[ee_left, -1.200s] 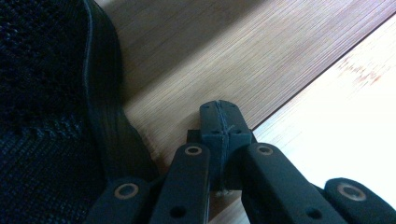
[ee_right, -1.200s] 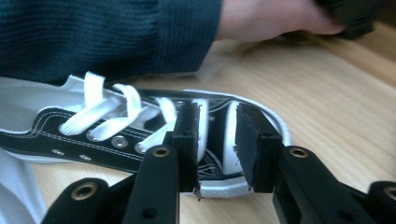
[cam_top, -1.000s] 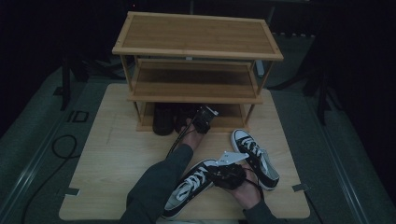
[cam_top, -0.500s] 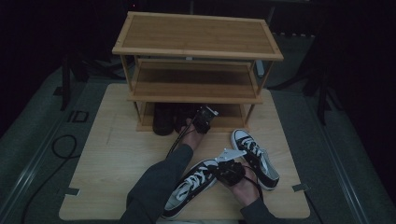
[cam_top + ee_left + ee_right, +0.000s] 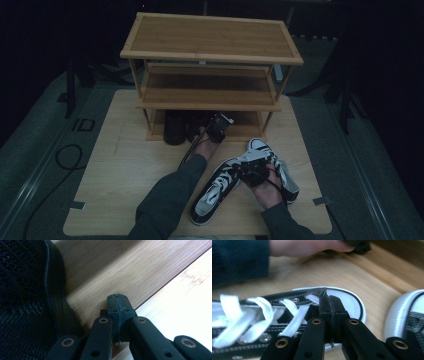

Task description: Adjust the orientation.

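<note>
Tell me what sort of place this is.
Likely a staged recording setup, not a home: a wooden shoe rack stands on a bare board, with sneakers in front, cables on the grey floor and dark surroundings.

Counted on the pale wooden table top [image 5: 125, 165]: one three-tier bamboo shoe rack [image 5: 210, 55] at 12 o'clock. Two black-and-white lace-up canvas sneakers, one [image 5: 217, 192] at 6 o'clock, the other [image 5: 277, 167] at about 4 o'clock. Dark shoes [image 5: 175, 127] under the rack's lowest shelf, at least one, exact number unclear. Two black two-jaw grippers: left gripper [image 5: 216, 131], right gripper [image 5: 252, 172].
</note>
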`<state>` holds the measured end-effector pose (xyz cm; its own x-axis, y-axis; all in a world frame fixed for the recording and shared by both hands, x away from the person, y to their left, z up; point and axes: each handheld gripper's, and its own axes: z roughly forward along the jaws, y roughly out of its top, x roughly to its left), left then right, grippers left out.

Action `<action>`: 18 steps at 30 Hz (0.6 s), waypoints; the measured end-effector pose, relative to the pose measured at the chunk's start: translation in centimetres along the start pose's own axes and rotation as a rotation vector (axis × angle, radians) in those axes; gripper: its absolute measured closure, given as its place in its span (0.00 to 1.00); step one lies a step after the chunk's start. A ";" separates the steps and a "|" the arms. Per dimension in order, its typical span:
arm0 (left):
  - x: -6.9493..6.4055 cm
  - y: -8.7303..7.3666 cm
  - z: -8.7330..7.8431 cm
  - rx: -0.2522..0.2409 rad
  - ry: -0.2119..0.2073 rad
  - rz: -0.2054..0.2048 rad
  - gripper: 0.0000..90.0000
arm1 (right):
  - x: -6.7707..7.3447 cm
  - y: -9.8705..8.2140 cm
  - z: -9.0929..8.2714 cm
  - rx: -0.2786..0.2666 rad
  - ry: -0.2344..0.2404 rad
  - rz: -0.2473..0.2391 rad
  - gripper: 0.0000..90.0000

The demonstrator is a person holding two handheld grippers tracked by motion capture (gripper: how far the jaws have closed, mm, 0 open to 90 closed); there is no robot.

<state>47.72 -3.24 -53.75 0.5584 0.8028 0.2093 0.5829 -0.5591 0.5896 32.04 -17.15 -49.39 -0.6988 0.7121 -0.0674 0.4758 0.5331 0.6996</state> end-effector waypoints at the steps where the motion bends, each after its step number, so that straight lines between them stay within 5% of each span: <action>1: 0.0 0.0 0.0 0.000 0.000 0.000 1.00 | -0.2 0.1 0.1 0.000 -0.003 0.000 1.00; 11: 0.0 0.0 0.0 -0.001 0.001 -0.003 1.00 | -2.0 1.3 1.8 -0.031 -0.002 0.038 1.00; 18: 0.0 0.0 0.0 -0.001 0.001 -0.003 1.00 | 0.1 0.8 -0.2 -0.049 0.080 0.057 0.83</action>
<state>47.73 -3.22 -53.75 0.5560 0.8048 0.2078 0.5840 -0.5561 0.5913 32.25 -16.76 -48.72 -0.7130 0.7006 0.0290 0.4903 0.4685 0.7350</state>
